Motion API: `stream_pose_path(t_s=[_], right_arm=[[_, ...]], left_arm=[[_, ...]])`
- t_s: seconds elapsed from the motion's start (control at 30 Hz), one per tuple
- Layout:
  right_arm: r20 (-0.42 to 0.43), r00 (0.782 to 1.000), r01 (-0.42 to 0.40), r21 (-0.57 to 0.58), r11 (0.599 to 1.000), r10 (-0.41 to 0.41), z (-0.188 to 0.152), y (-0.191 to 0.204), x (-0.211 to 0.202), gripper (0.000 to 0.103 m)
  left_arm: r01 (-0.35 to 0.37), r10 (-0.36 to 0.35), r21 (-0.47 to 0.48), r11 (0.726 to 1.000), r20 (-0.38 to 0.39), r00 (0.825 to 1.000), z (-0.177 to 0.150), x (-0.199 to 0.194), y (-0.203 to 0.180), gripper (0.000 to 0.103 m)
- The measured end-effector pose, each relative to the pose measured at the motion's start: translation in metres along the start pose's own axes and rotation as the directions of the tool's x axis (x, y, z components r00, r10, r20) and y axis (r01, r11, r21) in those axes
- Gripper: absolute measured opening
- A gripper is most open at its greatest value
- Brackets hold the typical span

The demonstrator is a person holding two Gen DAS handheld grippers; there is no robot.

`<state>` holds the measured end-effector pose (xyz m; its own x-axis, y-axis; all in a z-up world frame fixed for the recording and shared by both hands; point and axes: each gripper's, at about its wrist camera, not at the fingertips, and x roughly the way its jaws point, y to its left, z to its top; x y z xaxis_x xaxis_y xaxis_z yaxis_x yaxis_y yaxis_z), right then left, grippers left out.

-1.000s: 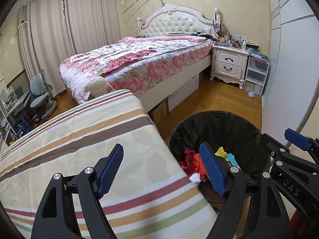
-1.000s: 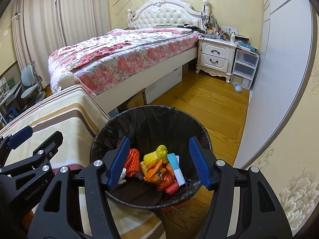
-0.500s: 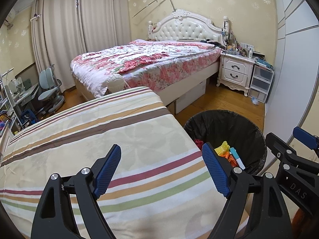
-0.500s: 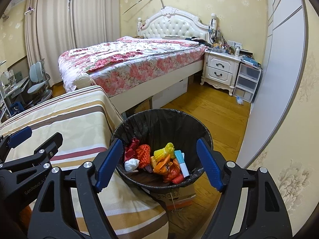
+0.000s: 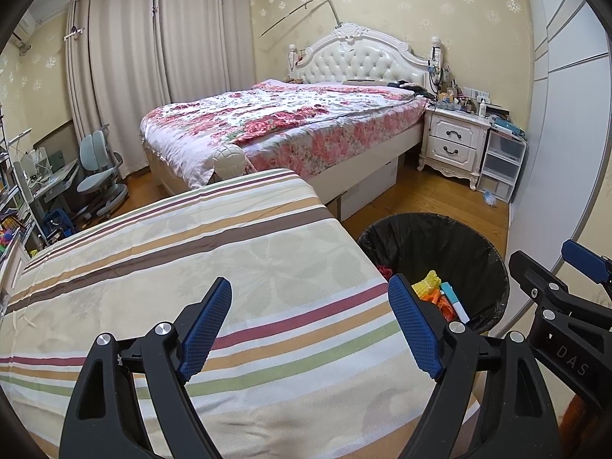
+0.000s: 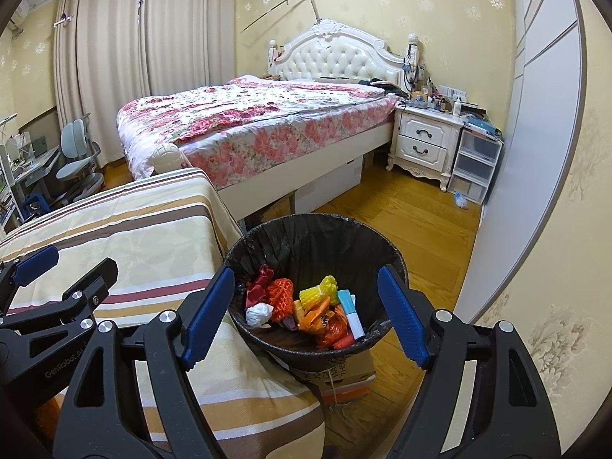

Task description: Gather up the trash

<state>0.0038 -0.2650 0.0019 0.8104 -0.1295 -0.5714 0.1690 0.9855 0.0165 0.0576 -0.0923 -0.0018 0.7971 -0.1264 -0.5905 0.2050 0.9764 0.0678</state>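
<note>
A bin lined with a black bag (image 6: 313, 241) stands on the floor beside a table under a striped cloth (image 6: 153, 229). Trash (image 6: 317, 306) lies in it: red and orange netting, a yellow net, a white wad, a blue-and-white tube. My right gripper (image 6: 306, 271) hangs above the bin's near rim, open, with nothing between its pads. My left gripper (image 5: 310, 281) is open and empty over the striped cloth (image 5: 191, 252), with the bin (image 5: 432, 244) to its right. One finger of the right gripper (image 5: 585, 262) shows at the right edge of the left wrist view.
A cardboard box (image 6: 344, 375) sits under the bin. Beyond are a bed with a floral cover (image 6: 260, 122), a white nightstand (image 6: 424, 141), plastic drawers (image 6: 474, 168) and wood floor (image 6: 401, 210). A white wardrobe wall (image 6: 535, 153) runs along the right. A desk chair (image 5: 99, 176) stands at the left.
Both grippers have drawn back and up from the bin, and their jaws stand wider. More of the striped cloth shows under the left one. A white wad now lies among the trash.
</note>
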Motion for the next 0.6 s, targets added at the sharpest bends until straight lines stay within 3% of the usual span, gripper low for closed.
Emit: stream_pose_path(t_s=[0.6], right_arm=[[0.000, 1.000, 0.000, -0.001, 1.000, 0.000, -0.0003, 0.0006, 0.0001, 0.076]], left_arm=[[0.003, -0.003, -0.001, 1.000, 0.004, 1.000, -0.0003, -0.0071, 0.0010, 0.081]])
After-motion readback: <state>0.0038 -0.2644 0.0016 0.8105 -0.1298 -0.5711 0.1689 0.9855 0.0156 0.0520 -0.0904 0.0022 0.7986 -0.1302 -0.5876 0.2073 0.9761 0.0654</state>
